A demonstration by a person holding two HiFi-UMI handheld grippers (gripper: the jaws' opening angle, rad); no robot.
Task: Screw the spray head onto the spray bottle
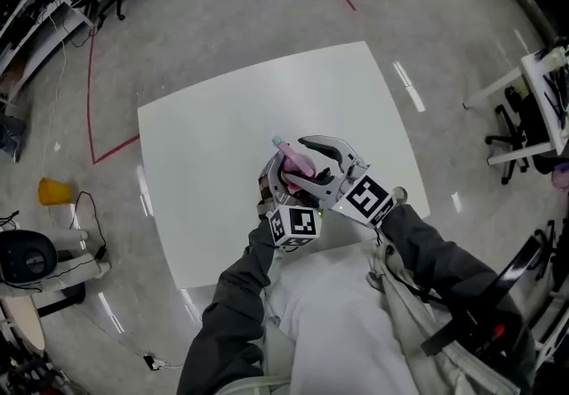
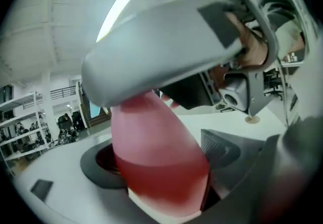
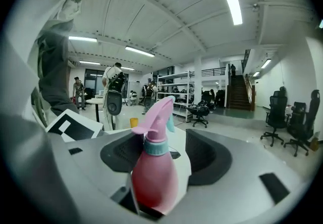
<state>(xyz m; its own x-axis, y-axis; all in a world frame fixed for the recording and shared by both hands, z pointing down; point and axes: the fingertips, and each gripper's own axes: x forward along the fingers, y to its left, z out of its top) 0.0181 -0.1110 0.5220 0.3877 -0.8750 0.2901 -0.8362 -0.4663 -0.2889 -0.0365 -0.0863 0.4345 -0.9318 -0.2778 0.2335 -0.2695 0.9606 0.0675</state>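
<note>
The bottle [image 1: 300,162] is held over the counter [image 1: 222,135], between both tools and close to the person. The left tool [image 2: 160,160] is clamped on its pink body, which has red liquid low inside. The right tool [image 3: 164,155] has its jaws spread wide round the head [image 3: 157,114], whose teal collar [image 3: 155,147] sits near one pad with a clear gap to the other. The head is on the neck, but no view shows whether the threads are seated. The main risk, as I judge it, lies in the next closing: if the right tool bites above the collar, a twist may only flex the plastic or work the pump, and liquid sprays out. If the head sits crooked, turning it would cross the threads and jam them — hard to check from here. The body is smooth and tapered, so a strong twist could spin it in the left tool's pads or lever it out, and a drop with a loose head would spill.
</note>
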